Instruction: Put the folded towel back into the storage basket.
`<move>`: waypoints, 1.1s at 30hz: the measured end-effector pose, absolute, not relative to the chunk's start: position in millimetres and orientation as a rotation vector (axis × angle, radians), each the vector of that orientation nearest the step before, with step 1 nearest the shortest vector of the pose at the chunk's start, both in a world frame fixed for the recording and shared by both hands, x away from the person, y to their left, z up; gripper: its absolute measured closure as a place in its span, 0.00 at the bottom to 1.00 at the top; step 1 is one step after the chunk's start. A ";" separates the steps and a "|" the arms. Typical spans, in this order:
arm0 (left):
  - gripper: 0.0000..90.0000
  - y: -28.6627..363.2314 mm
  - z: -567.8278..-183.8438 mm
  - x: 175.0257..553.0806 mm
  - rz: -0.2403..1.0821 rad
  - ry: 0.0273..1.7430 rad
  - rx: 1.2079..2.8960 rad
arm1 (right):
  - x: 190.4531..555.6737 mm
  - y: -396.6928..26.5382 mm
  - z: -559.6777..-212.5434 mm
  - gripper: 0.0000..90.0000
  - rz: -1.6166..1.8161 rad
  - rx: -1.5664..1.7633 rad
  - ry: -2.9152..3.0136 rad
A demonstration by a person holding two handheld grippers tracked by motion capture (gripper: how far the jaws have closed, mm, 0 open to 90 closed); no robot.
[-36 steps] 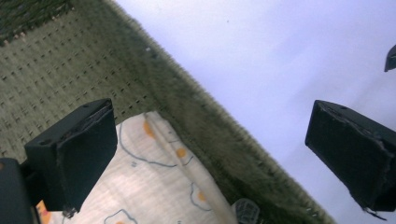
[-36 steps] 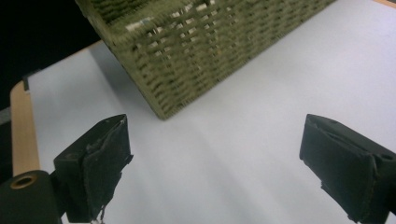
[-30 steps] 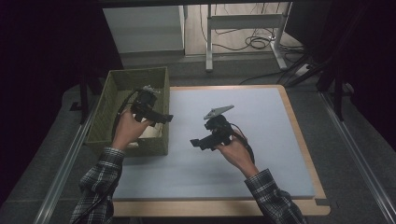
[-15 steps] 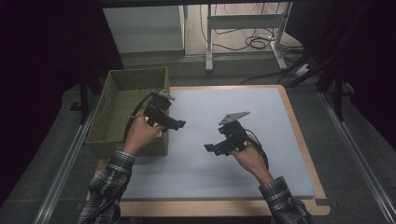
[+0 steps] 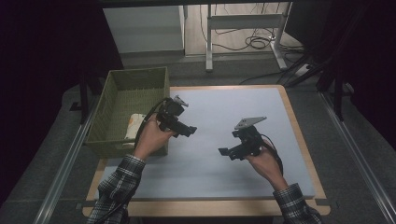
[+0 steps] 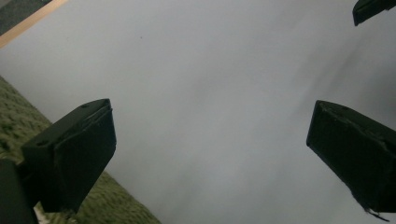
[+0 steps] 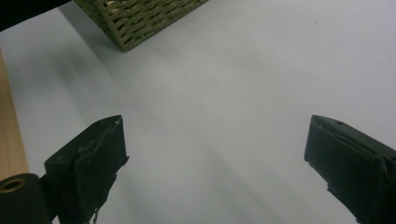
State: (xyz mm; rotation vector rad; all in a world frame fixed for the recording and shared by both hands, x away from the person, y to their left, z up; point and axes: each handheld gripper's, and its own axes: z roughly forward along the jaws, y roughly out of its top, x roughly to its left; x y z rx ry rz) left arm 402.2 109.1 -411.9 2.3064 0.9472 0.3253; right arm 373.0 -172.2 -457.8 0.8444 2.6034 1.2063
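My left gripper (image 5: 188, 130) hovers over the pale blue-grey mat (image 5: 219, 107), just right of the green woven basket (image 5: 107, 140). In the left gripper view it (image 6: 210, 154) stands open, its jaws wide apart with bare mat between them. My right gripper (image 5: 225, 151) is held over the middle of the mat and points left. It (image 7: 215, 163) is open too, and nothing lies between its fingers (image 7: 88, 163). A cream roll-like object (image 5: 135, 125) lies inside the basket near its front wall.
The mat covers a table with a wooden rim (image 5: 299, 135). The basket corner (image 7: 140, 18) sits ahead of the right gripper and its side (image 6: 14, 130) beside the left one. Desk legs and cables (image 5: 252, 42) are on the floor beyond.
My left gripper has moved right, from above the basket out over the mat. My right gripper has drifted right and nearer the person. Both stay open.
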 end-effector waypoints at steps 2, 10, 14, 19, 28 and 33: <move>0.02 104.1 -412.8 400.6 0.327 0.945 2.303 | 371.6 -178.4 -457.8 0.07 1.203 0.847 2.601; 0.02 85.2 -417.2 390.2 0.322 0.903 2.305 | 363.5 -204.4 -455.0 0.07 1.182 0.869 2.574; 0.02 75.7 -422.8 380.7 0.316 0.881 2.297 | 358.8 -215.7 -454.7 0.07 1.169 0.874 2.564; 0.02 67.4 -430.3 367.7 0.305 0.855 2.288 | 351.7 -226.8 -455.8 0.07 1.172 0.892 2.552; 0.02 59.8 -438.4 344.6 0.296 0.806 2.262 | 337.4 -242.0 -458.0 0.07 1.170 0.900 2.536; 0.02 58.1 -449.1 334.5 0.282 0.791 2.261 | 330.7 -250.1 -464.5 0.07 1.144 0.902 2.529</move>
